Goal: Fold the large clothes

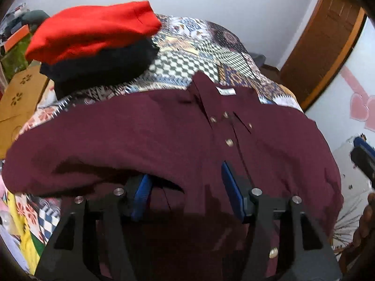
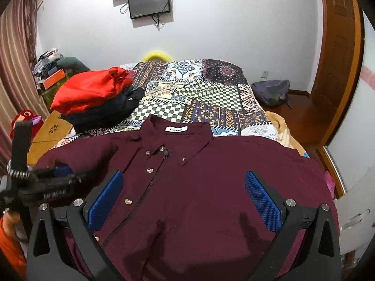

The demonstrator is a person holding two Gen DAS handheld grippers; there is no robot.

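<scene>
maroon shirt (image 2: 199, 187) on patchwork bedspread (image 2: 211, 89), seemingly flat.

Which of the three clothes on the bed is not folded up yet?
The maroon shirt, spread flat with its collar and buttons showing, right under both grippers. The red garment and the dark garment below it sit folded in a stack at the bed's left side.

Each tool (image 2: 184, 199) has black arms, silver screws and blue textured pads (image 2: 262, 201).

A patchwork bedspread (image 2: 206, 93) is covering the bed. A grey backpack (image 2: 271, 91) is lying on the floor beyond the bed's far right corner, and two dark screens (image 2: 150, 0) are hanging on the wall.
</scene>
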